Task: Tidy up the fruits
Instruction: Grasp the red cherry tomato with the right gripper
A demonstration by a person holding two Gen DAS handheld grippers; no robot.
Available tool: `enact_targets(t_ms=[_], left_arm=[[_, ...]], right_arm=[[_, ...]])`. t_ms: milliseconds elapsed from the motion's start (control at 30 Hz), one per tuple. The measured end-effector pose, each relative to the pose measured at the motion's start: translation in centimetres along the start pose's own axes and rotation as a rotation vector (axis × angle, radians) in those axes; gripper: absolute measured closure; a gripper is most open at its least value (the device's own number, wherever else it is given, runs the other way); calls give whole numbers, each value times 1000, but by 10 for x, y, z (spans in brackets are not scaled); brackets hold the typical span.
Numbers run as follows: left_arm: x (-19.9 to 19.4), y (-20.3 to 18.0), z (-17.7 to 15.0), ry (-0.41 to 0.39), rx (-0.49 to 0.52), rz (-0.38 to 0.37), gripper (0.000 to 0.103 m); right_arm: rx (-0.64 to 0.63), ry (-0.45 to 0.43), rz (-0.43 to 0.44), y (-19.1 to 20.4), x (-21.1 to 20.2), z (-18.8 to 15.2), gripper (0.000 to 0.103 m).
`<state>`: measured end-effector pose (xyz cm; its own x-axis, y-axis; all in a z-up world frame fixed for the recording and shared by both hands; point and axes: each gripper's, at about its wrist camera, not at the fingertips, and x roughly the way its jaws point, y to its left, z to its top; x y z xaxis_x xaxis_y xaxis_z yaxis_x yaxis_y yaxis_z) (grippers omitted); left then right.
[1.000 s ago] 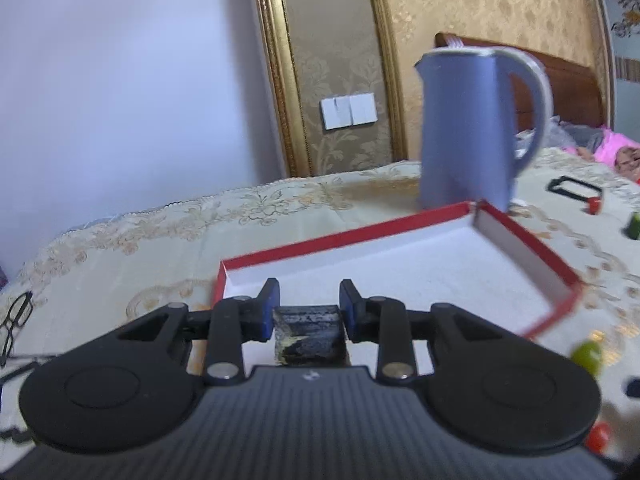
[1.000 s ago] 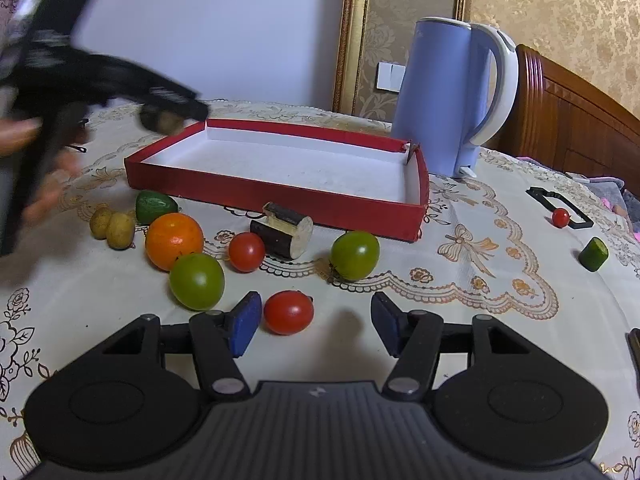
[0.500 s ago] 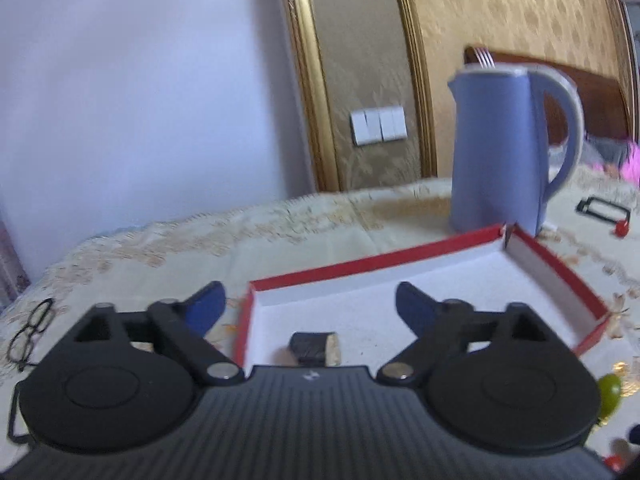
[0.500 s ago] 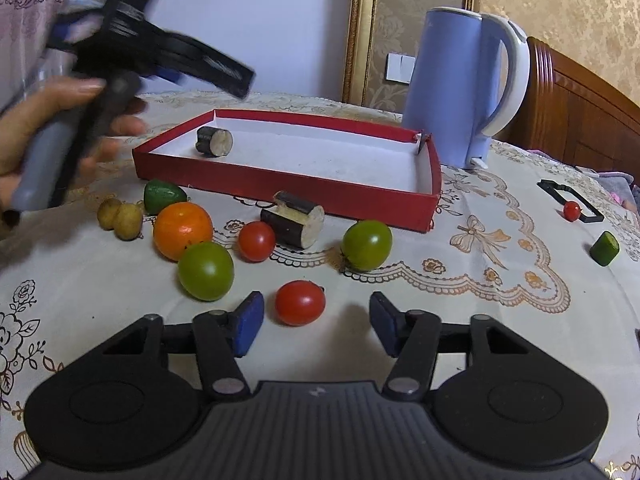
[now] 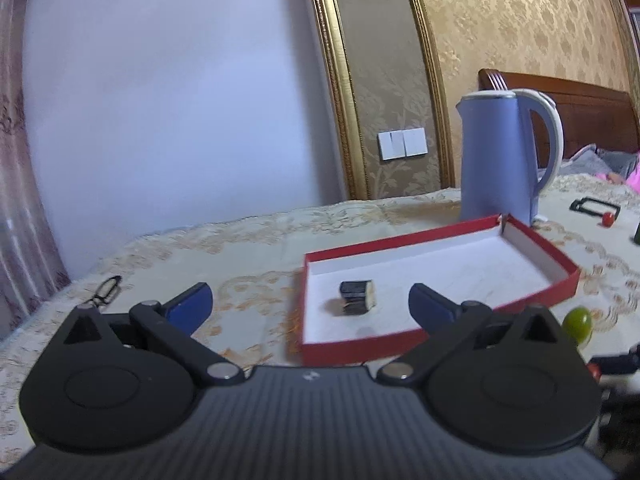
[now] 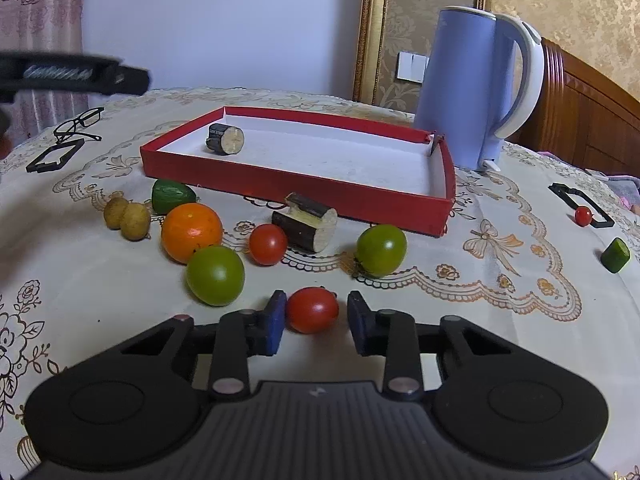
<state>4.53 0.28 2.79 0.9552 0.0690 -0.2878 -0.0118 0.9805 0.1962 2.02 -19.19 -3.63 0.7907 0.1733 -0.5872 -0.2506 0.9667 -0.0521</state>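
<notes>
Tablecloth with an embroidered floral pattern is covering the work surface. Blue electric kettle is standing at 1 o'clock in the right wrist view, just behind the far right corner of the red tray. The tray is lying flat at 12 o'clock, white inside. One dark sugarcane segment is resting inside the tray near its left end, cut face showing; the left wrist view is showing the same piece at 12 o'clock.

The left gripper is hovering with its jaws spread wide, gripping nothing. The right gripper is sitting low over the cloth, jaws partly closed around a red tomato; the left pad is at the fruit's skin, a slim gap is showing at the right pad.

Outside the tray, along its near wall, the following are lying:
- orange at 10 o'clock
- two green tomatoes
- second sugarcane segment
- second red tomato
- cucumber end
- two longans

Eyeglasses are lying at 10 o'clock.
</notes>
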Motion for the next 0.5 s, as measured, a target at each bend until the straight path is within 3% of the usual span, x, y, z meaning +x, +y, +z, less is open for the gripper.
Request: enact_targets(t_ms=[300, 500], left_arm=[[-17, 11, -18, 30, -8, 9, 0], [-26, 12, -21, 34, -25, -15, 0]], right_arm=[[30, 1, -1, -1, -1, 0, 76], [26, -45, -21, -6, -10, 12, 76]])
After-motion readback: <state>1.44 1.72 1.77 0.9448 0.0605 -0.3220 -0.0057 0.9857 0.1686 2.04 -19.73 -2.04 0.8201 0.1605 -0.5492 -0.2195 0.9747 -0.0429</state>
